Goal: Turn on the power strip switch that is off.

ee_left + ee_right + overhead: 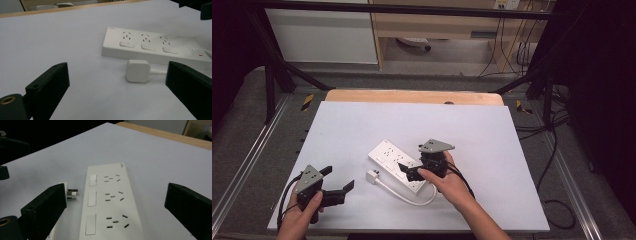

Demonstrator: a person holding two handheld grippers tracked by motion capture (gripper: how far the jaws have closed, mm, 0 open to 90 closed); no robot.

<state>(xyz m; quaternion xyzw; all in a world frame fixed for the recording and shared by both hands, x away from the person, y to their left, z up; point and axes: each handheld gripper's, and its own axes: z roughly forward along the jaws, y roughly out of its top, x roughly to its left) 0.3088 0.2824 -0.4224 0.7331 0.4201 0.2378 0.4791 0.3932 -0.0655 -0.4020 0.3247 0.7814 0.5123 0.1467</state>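
Left hand [301, 212] holds the black two-jaw left gripper [337, 186], jaws spread wide, empty. Right hand [451, 184] holds the black right gripper [408, 169], jaws likewise wide apart.

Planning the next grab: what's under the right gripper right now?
The right gripper, open, hangs over the cord end of the white power strip. Three socket sets with switches show between its jaws. Its plug lies alongside. The strip's end beneath the hand is covered.

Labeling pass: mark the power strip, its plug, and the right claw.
power strip [110, 200]: right gripper view, top face by the middle socket.
plug [137, 70]: left gripper view, white body.
right claw [408, 171]: high view, between its tips.
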